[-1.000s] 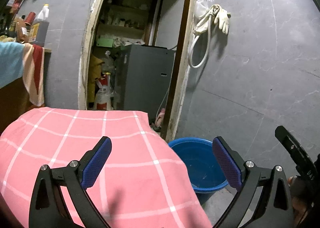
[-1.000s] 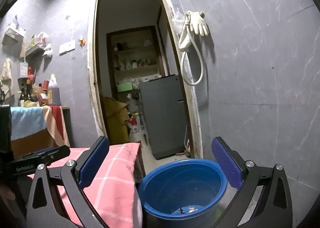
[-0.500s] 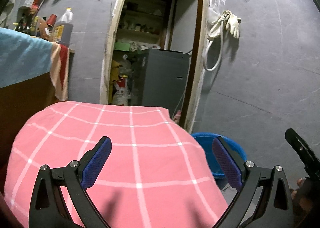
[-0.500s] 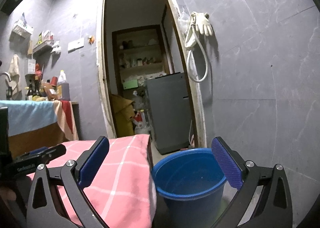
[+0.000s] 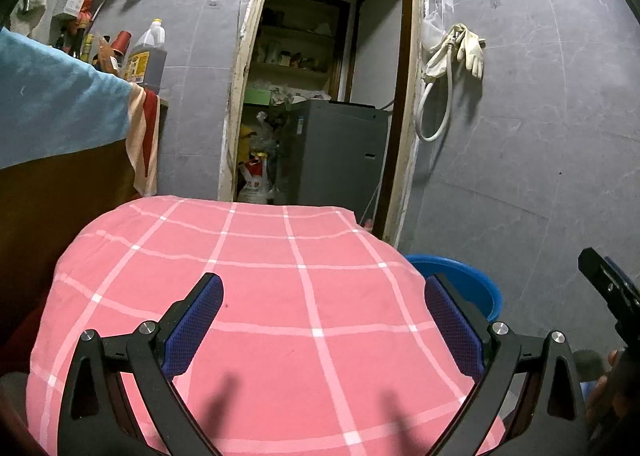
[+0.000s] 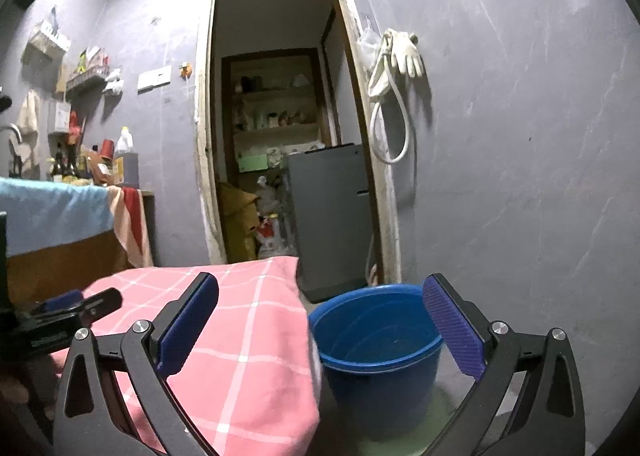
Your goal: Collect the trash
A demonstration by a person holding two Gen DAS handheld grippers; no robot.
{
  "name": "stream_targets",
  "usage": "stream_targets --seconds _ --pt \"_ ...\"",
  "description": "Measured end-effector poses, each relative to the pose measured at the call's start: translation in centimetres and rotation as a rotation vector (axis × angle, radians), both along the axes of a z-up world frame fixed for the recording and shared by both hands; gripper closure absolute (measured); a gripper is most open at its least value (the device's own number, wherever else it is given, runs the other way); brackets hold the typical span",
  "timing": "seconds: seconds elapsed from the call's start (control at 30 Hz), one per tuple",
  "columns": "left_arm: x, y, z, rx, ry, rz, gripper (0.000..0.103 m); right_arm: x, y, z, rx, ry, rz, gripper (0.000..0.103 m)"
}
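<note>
My left gripper (image 5: pixel 320 320) is open and empty, held over a table under a pink checked cloth (image 5: pixel 256 296). No trash shows on the cloth. A blue bucket (image 5: pixel 464 288) stands on the floor past the table's right edge. In the right wrist view my right gripper (image 6: pixel 320 320) is open with nothing between its fingers, level with the blue bucket (image 6: pixel 376 344), whose bottom is hidden from here. The pink cloth (image 6: pixel 248 340) hangs to the bucket's left. Part of the left gripper's body (image 6: pixel 60 320) shows at the left edge.
A doorway (image 5: pixel 320 96) ahead opens onto a storeroom with a grey appliance (image 6: pixel 332 216) and shelves. A rubber glove and white hose (image 6: pixel 396 72) hang on the grey tiled wall. At the left a counter with a blue towel (image 5: pixel 56 104) carries bottles (image 5: pixel 146 56).
Both grippers have pulled back and tilted up. The bucket's inside, with bits at its bottom a second ago, is now hidden. More of the pink cloth fills the left wrist view.
</note>
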State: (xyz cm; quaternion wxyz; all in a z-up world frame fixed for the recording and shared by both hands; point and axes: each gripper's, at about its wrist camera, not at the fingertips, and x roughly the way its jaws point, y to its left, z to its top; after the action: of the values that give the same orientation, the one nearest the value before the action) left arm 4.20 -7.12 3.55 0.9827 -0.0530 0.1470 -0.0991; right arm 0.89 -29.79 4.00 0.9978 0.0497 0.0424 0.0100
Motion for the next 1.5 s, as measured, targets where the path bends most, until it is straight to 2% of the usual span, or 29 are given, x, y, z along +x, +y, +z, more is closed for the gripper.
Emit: stream_targets --seconds 0.23,0.57,1.5 --pt "-0.6 0.8 -0.5 0.011 -0.005 0.027 0.004 0.7 1.5 -0.5 -0.052 0.028 0.026 0.000" --pt "-0.5 0.9 -1.2 0.025 0.002 0.045 0.004 2.2 1.8 -1.6 -0.041 0.127 0.057 0.000" --pt "-0.4 1.1 -1.5 0.018 0.008 0.050 0.004 2.3 1.7 -1.6 -0.036 0.138 0.053 0.000"
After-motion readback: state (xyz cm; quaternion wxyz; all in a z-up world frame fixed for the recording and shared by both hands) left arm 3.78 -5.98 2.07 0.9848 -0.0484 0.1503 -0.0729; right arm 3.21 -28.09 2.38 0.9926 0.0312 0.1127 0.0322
